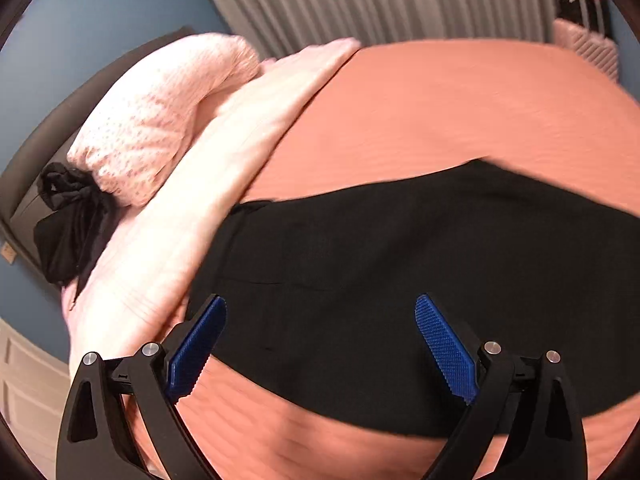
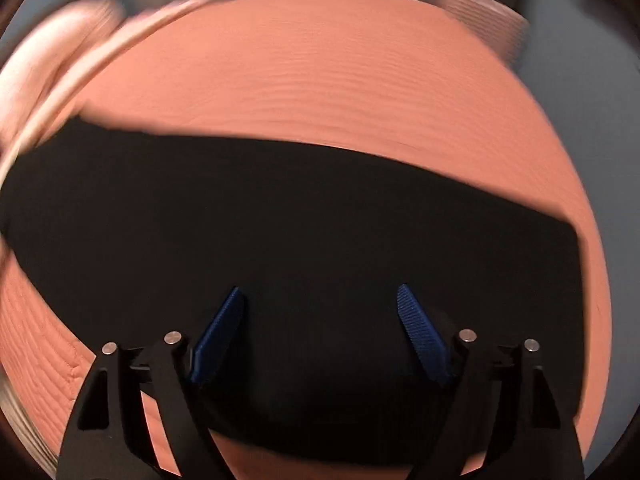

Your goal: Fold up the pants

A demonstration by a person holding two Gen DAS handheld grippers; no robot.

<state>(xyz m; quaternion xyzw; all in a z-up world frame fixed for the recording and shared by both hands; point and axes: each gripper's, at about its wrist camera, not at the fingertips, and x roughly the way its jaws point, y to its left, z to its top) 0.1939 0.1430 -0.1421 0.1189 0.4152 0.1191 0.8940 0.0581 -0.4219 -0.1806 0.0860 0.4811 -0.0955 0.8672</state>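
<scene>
Jaws wide and empty on my left gripper and right gripper, poised over black pants flat on the bed; a shallow pinch could grab the orange cover too.

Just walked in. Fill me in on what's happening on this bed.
A person holds two handheld grippers over black pants laid flat across a salmon bedspread. The left gripper and right gripper are both open above the fabric, gripping nothing. A pink pillow lies at the bed's head. Folding looks not yet begun.
</scene>
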